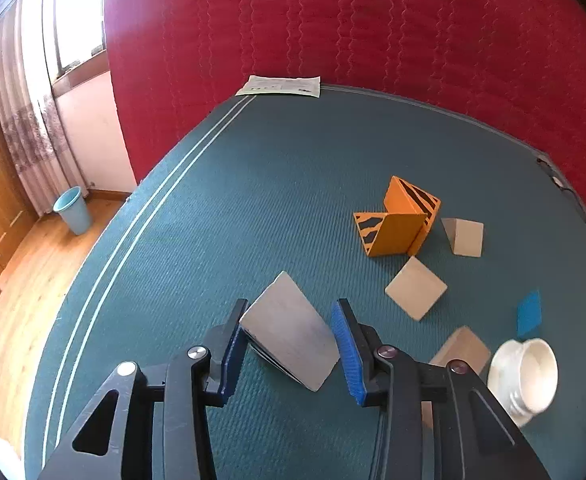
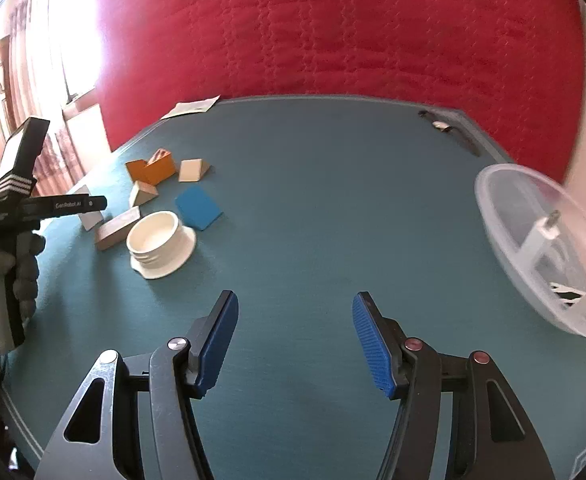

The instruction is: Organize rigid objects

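Left wrist view: left gripper (image 1: 291, 344) fingers closed around grey wedge-shaped wooden block (image 1: 291, 336), pads touching both its sides; block sits on teal tabletop (image 1: 213, 200). Beyond: orange tiger-striped blocks (image 1: 397, 220), pale plain wooden blocks (image 1: 415, 288), flat blue block (image 1: 529, 314), white ribbed plastic lid (image 1: 527, 376) near right edge. Right wrist view: right gripper (image 2: 295, 340) fingers half-spread, nothing between, over bare tabletop. Clear plastic container (image 2: 541, 248) at right, well apart from block cluster. Gloved hand (image 2: 21, 264) at left.
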### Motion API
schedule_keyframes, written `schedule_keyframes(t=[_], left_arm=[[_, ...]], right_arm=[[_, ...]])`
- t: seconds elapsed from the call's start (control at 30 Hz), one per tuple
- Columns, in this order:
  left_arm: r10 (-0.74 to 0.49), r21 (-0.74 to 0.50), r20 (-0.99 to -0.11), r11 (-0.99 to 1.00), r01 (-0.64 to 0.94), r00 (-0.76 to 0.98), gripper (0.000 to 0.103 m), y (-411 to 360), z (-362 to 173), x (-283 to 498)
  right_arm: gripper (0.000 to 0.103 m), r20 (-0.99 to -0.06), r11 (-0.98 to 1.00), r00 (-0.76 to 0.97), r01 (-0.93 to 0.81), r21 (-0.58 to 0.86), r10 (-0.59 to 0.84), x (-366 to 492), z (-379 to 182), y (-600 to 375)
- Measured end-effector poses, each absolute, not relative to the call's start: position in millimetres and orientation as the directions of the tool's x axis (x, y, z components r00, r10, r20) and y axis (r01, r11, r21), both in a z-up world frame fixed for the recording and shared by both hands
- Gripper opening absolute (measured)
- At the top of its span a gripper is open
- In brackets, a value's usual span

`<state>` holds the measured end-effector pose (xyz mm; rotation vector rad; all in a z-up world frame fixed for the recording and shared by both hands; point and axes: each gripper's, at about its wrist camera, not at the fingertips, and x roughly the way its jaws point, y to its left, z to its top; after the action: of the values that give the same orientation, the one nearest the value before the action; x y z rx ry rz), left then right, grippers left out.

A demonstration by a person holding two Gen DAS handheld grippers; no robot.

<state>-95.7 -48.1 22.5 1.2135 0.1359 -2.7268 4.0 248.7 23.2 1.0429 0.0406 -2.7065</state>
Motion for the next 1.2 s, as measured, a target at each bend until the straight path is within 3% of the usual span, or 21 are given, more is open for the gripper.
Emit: schedule_keyframes(t=[0.5,1.03,1.2], left_arm=[[-0.071,-0.035,-0.712,-0.990,0.137,-0.699,0.040,-48.2,23.7,-83.0],[-0.070,-0.038,-0.705,-0.990,0.137,-0.706,0.040,-47.5,21.9,-81.3],[-0.076,-0.032,-0.704,-0.990,0.138,-0.706,0.040,-46.3,22.1,-79.8]], right_arm=[[0.061,-0.695,-0.888,-0.606,0.447,0.105,-0.387,-24.0,32.5,160.7],[0.061,-0.734,-0.899,-0.596,0.436,0.044,-0.326,-52.7,14.0,120.7],[0.054,-0.729,-0.901,-0.608,0.433,0.027,-0.315,-51.5,13.2,119.0]])
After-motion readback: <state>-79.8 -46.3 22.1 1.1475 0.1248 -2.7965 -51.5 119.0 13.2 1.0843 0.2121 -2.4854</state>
